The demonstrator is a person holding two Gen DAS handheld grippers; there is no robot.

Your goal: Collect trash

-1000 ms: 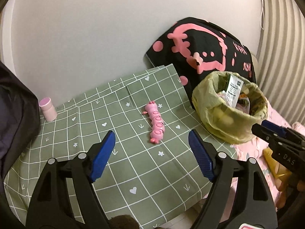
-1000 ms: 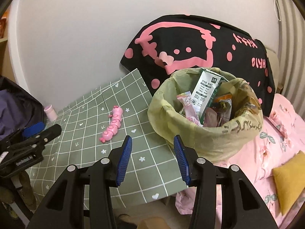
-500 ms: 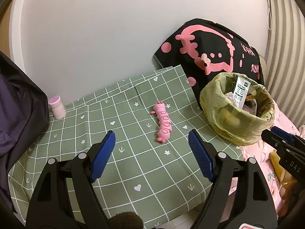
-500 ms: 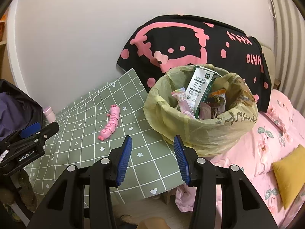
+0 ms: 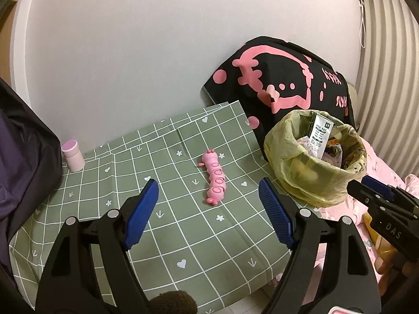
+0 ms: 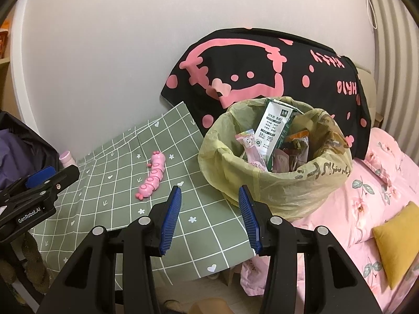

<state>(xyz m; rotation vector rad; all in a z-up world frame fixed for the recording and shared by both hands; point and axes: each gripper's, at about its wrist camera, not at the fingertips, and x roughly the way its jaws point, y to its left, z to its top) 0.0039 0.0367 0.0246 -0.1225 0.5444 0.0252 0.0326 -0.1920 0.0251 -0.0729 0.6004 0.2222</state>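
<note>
A yellow-green trash bag [image 5: 311, 172] [image 6: 275, 172] stands open at the right edge of the green checked cloth [image 5: 162, 209] [image 6: 125, 172]. It holds a milk carton [image 6: 275, 128] and several wrappers. My left gripper [image 5: 209, 201] hangs open over the cloth, short of a pink caterpillar toy [image 5: 214, 180] [image 6: 152, 178]. My right gripper [image 6: 209, 206] is open and empty, near the front of the bag. Each gripper shows at the edge of the other's view: the left gripper [image 6: 36, 183] and the right gripper [image 5: 377, 196].
A small pink bottle [image 5: 73, 155] stands at the cloth's far left by the wall. A dark bag [image 5: 23, 162] fills the left side. A black and pink pillow [image 6: 262, 70] leans behind the trash bag. A pink floral bedsheet [image 6: 371, 204] and a yellow cushion [image 6: 398, 238] lie to the right.
The left wrist view has drawn back and a little left, so the toy and the bag look smaller. The right wrist view hardly differs. Both sets of jaws kept their width.
</note>
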